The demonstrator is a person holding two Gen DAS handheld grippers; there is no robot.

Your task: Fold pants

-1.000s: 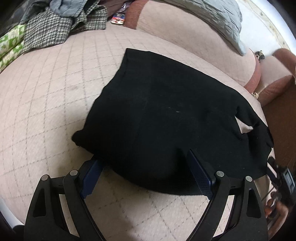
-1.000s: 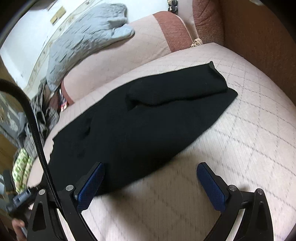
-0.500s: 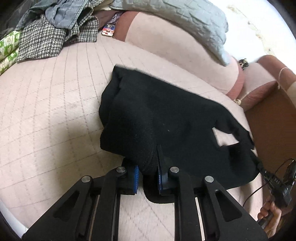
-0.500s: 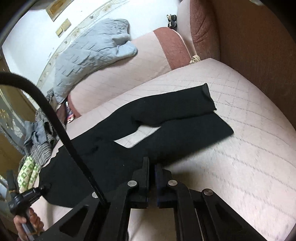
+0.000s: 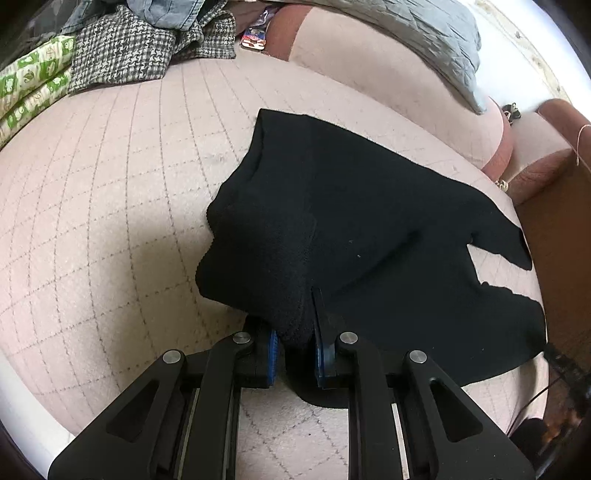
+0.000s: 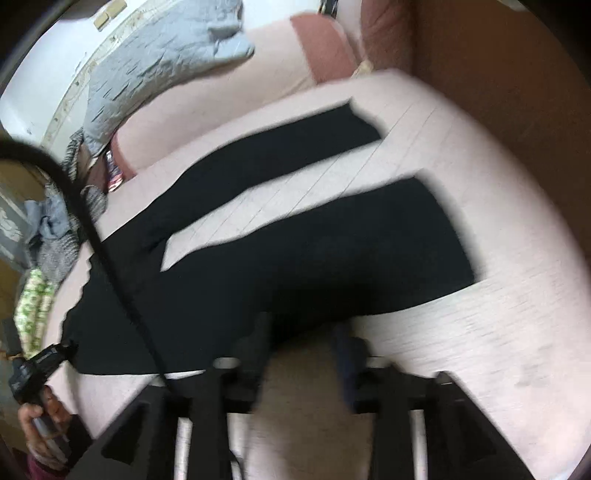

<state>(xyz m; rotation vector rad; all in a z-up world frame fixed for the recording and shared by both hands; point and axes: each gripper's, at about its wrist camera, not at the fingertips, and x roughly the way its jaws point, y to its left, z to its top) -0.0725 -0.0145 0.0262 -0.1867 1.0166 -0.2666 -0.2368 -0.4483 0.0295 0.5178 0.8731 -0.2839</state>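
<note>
Black pants (image 5: 351, 206) — bunched waist between left gripper (image 5: 295, 350) fingers

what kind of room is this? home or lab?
Most likely a home living room or bedroom: black pants lie on a pink quilted couch cushion, with a heap of houndstooth and denim clothes and a grey quilted blanket over the backrest.

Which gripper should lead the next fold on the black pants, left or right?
Left, probably. The left gripper is shut on the pants at the waist end, fabric bunched and ready to carry over. The right gripper looks open and its view is motion-blurred.
</note>
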